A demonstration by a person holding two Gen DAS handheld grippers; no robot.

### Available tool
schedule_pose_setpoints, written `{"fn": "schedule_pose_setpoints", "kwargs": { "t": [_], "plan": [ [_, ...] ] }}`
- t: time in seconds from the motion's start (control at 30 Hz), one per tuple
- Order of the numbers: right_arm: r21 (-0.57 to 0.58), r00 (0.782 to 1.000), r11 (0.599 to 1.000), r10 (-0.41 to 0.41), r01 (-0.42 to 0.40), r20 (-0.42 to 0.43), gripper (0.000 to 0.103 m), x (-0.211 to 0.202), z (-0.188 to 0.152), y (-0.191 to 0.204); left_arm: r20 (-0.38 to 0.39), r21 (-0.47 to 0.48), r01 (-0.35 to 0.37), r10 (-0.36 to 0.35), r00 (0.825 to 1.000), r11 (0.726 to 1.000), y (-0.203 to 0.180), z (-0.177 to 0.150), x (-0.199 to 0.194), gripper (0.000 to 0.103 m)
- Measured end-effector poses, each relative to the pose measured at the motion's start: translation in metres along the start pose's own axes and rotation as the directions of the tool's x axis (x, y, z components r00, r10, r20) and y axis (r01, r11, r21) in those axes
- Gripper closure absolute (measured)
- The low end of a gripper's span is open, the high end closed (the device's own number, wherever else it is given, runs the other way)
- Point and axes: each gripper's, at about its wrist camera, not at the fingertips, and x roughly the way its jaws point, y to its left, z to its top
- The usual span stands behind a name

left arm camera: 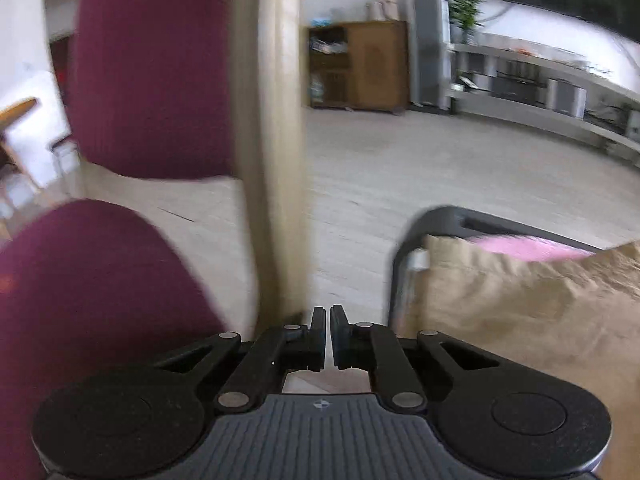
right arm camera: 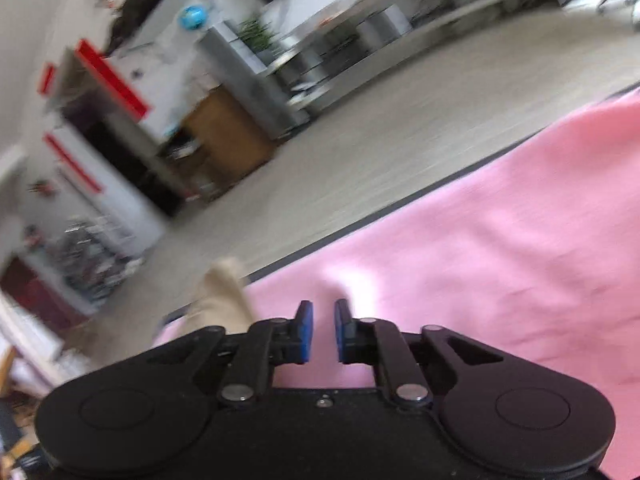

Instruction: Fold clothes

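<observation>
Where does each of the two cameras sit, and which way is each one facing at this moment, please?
Left wrist: on the left gripper, looking forward and slightly down past a hanging beige garment and maroon cushions to the floor; its narrowly parted jaws show, empty.
Right wrist: on the right gripper, tilted, looking over the pink cloth to the floor; its parted jaws show, empty.
Shared: the pink cloth, wooden cabinet, potted plant and long low shelf.
</observation>
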Motion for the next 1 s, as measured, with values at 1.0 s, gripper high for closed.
{"fn": "schedule_pose_setpoints", "kwargs": {
  "t": [1.0],
  "plan": [
    [0.080, 0.951, 0.992, 0.114, -0.095, -0.287, 0.078, -0.299, -0.157, 0.040, -0.200, -0.069, 0.436, -0.440, 0.875, 0.897, 0.107, -0.170, -0.275, 0.083]
  ]
}}
